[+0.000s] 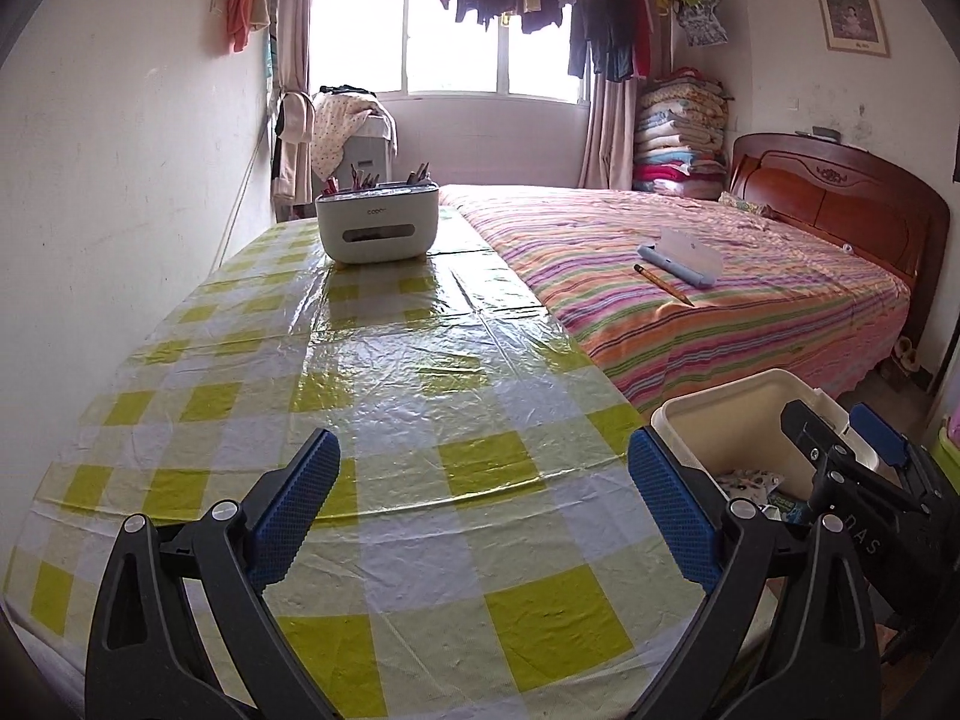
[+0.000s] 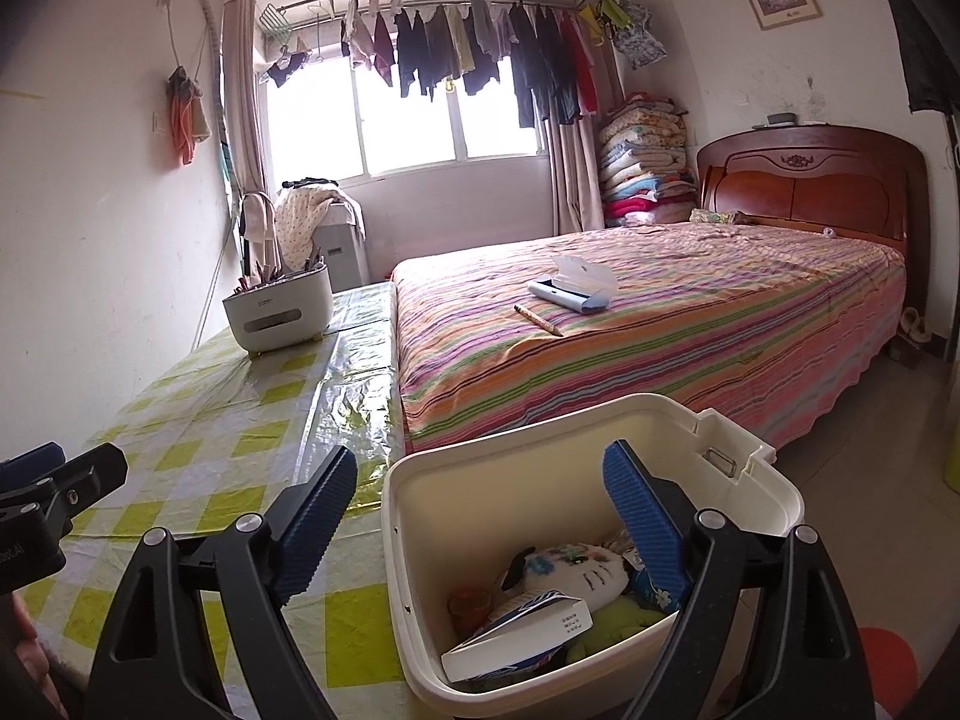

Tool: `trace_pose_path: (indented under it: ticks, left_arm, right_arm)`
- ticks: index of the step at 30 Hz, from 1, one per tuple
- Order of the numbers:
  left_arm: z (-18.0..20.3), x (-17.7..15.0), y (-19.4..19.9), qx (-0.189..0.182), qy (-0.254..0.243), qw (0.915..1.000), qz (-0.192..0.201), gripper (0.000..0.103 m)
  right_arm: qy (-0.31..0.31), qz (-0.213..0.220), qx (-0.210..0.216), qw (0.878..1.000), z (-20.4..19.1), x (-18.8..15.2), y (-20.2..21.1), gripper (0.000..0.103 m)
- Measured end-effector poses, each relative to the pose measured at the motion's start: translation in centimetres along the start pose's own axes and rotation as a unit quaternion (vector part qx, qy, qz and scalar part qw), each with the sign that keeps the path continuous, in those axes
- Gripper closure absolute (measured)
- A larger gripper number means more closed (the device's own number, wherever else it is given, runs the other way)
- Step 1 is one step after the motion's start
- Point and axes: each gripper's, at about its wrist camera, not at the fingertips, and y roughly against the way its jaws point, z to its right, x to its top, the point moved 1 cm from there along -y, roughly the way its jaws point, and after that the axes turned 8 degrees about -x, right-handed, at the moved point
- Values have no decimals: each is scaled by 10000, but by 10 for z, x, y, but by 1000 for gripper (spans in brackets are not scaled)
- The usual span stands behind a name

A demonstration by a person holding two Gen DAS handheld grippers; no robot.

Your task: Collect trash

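- Left wrist view: your left gripper [image 1: 483,504] is spread wide with nothing between its pads, hovering over the checked table [image 1: 384,396].
- The table ahead of it shows no loose trash; only a white organiser [image 1: 377,227] stands at the far end. So the gathering from this surface looks finished, or nearly.
- The bin [image 1: 735,429] sits just off the table's right edge, with your right gripper [image 1: 840,438] over it.
- A pencil [image 1: 663,284] and an open case [image 1: 681,257] lie on the bed [image 1: 750,312], well apart from both tools; whether they count as trash I cannot tell.
- Right wrist view: your right gripper [image 2: 480,498] is also spread and pinching nothing, straddling the bin's [image 2: 414,540] near wall, one finger inside.
- The trash is in the bin: a box [image 2: 519,630], a cartoon-face wrapper [image 2: 579,564] and other scraps.
- I judge a drop is just done; next, lift that finger clear of the rim before you swing away, or you may tip the bin.
- The left gripper [image 2: 54,480] shows at the left edge.
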Motion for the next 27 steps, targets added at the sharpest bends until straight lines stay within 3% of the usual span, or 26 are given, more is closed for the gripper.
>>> trace_pose_path:
  ticks: [27]
  left_arm:
    - [4, -12, -4, -72, -59, 9999, -122, 7]
  right_arm:
    - [-121, -127, 86, 9998, 0, -1, -2, 21]
